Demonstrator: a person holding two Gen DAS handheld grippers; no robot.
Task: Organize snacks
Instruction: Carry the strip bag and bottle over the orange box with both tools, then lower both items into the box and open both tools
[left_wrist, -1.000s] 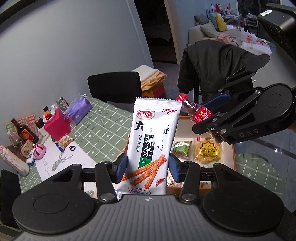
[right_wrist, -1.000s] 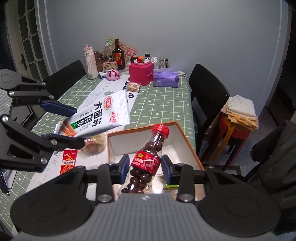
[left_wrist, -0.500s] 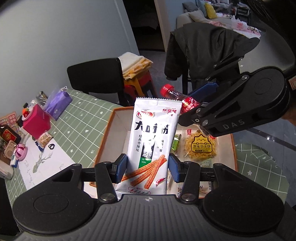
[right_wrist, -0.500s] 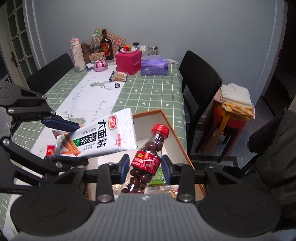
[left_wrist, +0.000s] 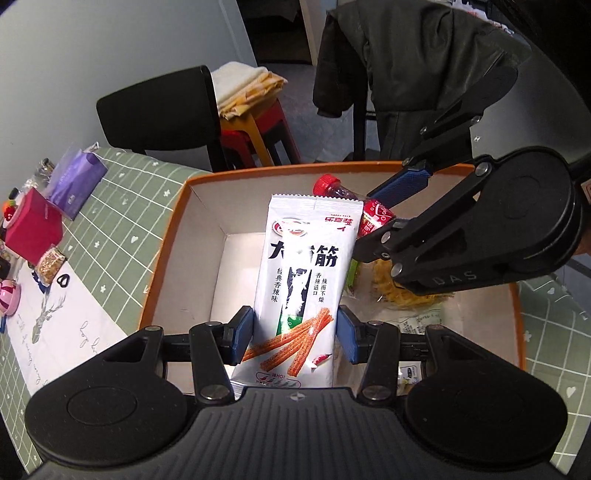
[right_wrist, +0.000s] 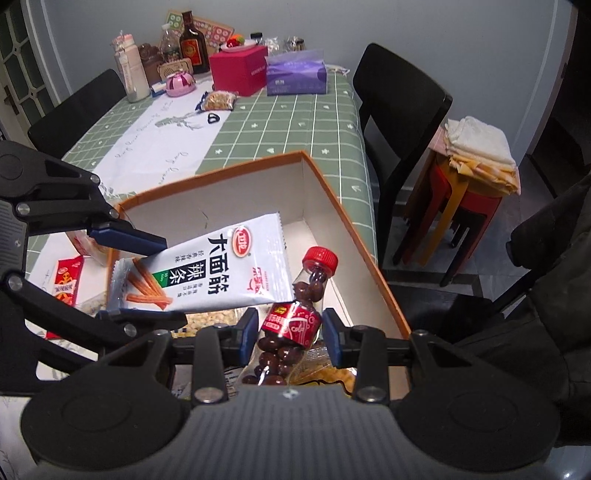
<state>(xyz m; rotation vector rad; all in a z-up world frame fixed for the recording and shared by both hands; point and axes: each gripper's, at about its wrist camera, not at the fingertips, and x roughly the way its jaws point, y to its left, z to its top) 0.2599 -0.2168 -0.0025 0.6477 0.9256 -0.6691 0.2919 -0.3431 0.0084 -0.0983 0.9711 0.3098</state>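
Observation:
My left gripper (left_wrist: 294, 334) is shut on a white spicy-strip snack packet (left_wrist: 306, 273) and holds it over the orange-rimmed white box (left_wrist: 173, 221). My right gripper (right_wrist: 289, 334) is shut on a small red-capped bottle of chocolate beans (right_wrist: 295, 317), also over the box (right_wrist: 354, 236). The packet (right_wrist: 221, 273) lies just left of the bottle and overlaps it. In the left wrist view the bottle (left_wrist: 351, 201) shows behind the packet. Yellow and green snack packs (left_wrist: 402, 295) lie in the box.
A red snack packet (right_wrist: 66, 280) lies on the table left of the box. A red box (right_wrist: 240, 70), a purple tissue pack (right_wrist: 295, 72), bottles and small items stand at the far end. Black chairs (right_wrist: 399, 107) and a stool with cloths (right_wrist: 476, 158) stand at the right.
Both grippers have come lower and closer over the box with their loads. The packet and the bottle now hang inside the box's rim.

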